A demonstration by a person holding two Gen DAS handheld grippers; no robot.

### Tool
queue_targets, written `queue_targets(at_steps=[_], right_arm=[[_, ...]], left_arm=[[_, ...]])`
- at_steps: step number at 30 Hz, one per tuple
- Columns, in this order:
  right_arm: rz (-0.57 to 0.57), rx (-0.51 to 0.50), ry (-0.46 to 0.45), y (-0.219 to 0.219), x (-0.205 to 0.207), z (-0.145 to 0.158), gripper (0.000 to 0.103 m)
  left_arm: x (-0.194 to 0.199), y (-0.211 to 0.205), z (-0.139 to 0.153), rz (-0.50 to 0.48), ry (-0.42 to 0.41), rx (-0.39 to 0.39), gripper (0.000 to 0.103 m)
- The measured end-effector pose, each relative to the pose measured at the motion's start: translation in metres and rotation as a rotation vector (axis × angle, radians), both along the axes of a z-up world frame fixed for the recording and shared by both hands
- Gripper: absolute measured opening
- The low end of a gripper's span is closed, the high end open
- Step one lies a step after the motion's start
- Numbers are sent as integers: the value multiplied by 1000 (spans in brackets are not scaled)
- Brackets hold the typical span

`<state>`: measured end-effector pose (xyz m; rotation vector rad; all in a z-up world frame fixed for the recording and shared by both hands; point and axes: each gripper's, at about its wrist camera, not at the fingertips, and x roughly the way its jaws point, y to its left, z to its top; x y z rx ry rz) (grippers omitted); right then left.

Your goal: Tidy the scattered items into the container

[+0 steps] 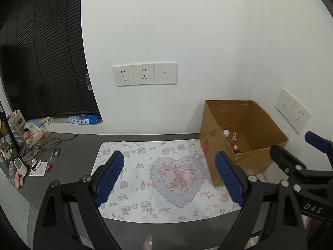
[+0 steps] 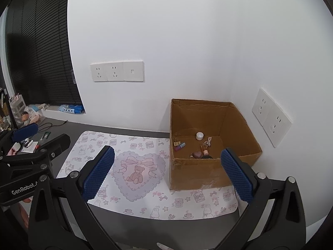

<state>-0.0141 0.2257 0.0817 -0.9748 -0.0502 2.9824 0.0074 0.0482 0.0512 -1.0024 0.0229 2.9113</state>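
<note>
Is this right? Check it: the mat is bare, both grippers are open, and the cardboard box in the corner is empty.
One part is wrong: the cardboard box is not empty. The right wrist view shows small items on its floor, among them a white jar and a heart-shaped case. The rest holds: the mat is bare, and the left gripper and right gripper are open.

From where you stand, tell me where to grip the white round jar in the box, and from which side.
Take the white round jar across its curved sides, coming straight down through the open top of the cardboard box. It stands upright near the back wall, and the tall box walls block any sideways approach. Nothing touches it, so open jaws should fit around it. The right gripper seems better placed.
</note>
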Motion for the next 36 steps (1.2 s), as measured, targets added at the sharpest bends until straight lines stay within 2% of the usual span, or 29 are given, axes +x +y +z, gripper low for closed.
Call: queue_targets(at_steps=[7, 16, 23, 27, 29, 31, 36], right_arm=[[6, 3, -1, 0, 0, -2, 103], [8, 9, -10, 3, -4, -6, 103], [16, 17, -17, 3, -6, -8, 103], [10, 16, -16, 4, -6, -8, 103], [7, 16, -16, 5, -6, -8, 103], [7, 18, -15, 6, -5, -8, 103], [6, 20, -17, 6, -5, -8, 103]], left_arm=[[-3, 3, -3, 24, -14, -22, 88], [-8, 4, -9, 38, -59, -13, 88], [-7, -1, -8, 83, -53, -27, 88], [-9, -4, -9, 39, -86, 46, 88], [-10, -3, -11, 45, -91, 34, 88], [-10, 1, -11, 43, -86, 5, 88], [-5, 4, -10, 36, -40, 6, 88]])
